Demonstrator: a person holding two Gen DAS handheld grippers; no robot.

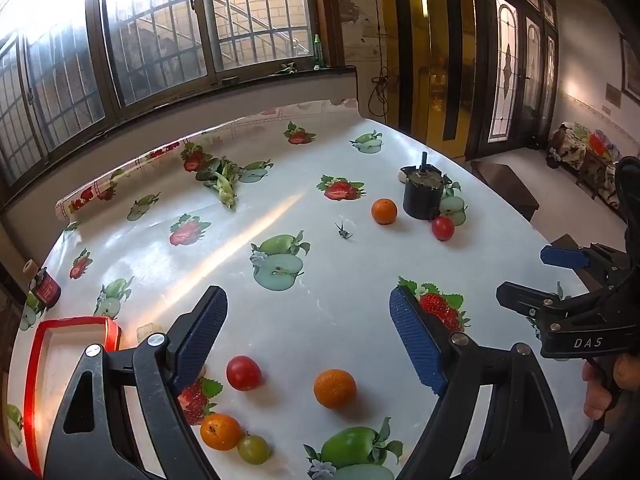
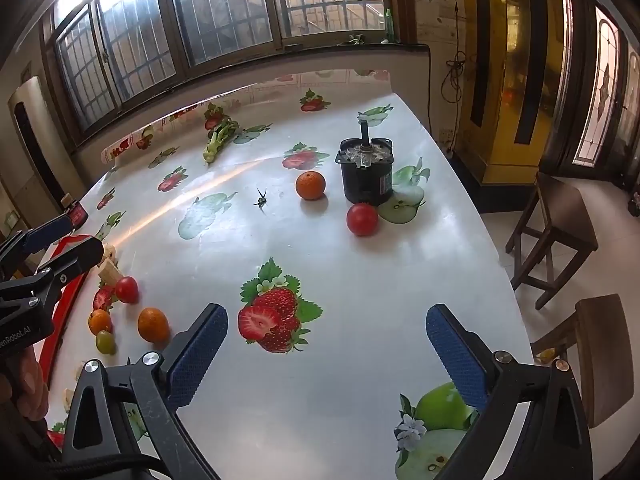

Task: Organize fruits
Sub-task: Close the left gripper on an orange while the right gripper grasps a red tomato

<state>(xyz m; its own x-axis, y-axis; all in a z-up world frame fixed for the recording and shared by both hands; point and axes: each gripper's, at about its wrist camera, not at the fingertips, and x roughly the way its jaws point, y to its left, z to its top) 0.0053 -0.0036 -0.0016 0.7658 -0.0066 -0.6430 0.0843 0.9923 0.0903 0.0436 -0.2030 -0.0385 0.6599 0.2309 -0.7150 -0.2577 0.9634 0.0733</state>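
Blue-padded jaws of both tools, nearest the lenses, stand fully spread and hold nothing: left gripper (image 1: 308,344), right gripper (image 2: 326,354).

Inventory, largest to smallest:
- Tabletop (image 1: 320,300), glossy cloth printed with strawberries and apples; the printed fruit is not to be picked.
- Red-rimmed tray (image 1: 72,324), just outside the left gripper's left jaw; likely the collecting place.
- Black motor housing (image 2: 366,172), far ahead of the right jaws; not fruit.
- Leafy stalk (image 1: 224,184), far ahead of the left jaws.
- Orange (image 1: 335,388), between the left jaws and nearest them.
- Second orange (image 1: 221,432), beneath the left jaw, touching a green grape (image 1: 253,449).
- Far orange (image 2: 310,185) and far tomato (image 2: 362,219), well ahead of the right jaws, near the motor.
- Near tomato (image 1: 244,373), between the left jaws, toward the left pad.

Step in hand, judged: first approach, nothing yet gathered. Centre the left jaws over one fruit alone, lower until the pads flank its widest part, close gently; round fruit rolls on the slick cloth, and the tomato bruises.
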